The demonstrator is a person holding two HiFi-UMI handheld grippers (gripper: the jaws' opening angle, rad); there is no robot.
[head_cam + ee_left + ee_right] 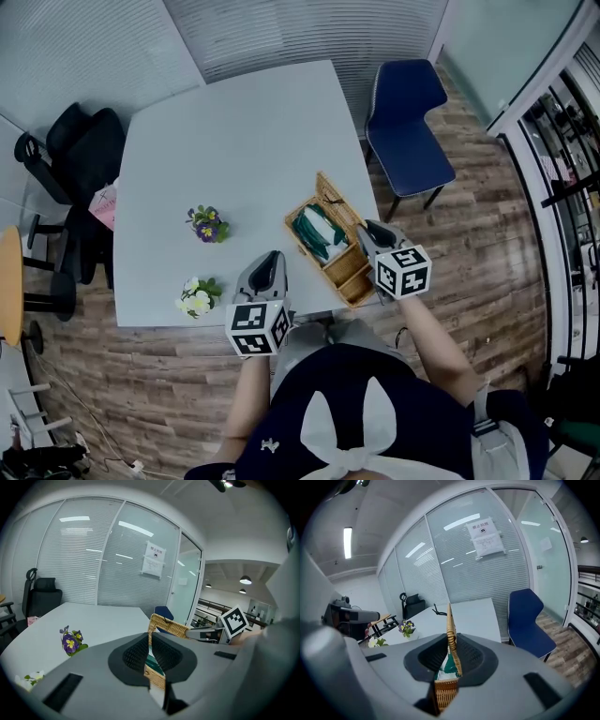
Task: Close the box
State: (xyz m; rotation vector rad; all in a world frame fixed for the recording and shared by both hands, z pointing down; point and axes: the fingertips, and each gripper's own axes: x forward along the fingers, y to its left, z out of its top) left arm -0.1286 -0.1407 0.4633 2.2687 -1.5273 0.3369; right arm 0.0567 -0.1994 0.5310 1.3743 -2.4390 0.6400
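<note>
Wicker box [345, 270] open; lid [336, 199] held by right gripper [451, 654].
Jaws narrowly parted, clamped on the upright lid's edge; box body sits just below and ahead of them, on the table [234, 141]. Left gripper [149, 656] closed, empty; box ahead to its right.

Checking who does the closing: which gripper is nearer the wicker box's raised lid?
Right. The right gripper is shut on the lid at its edge; the left gripper hangs shut off the left side of the box, apart from it.
</note>
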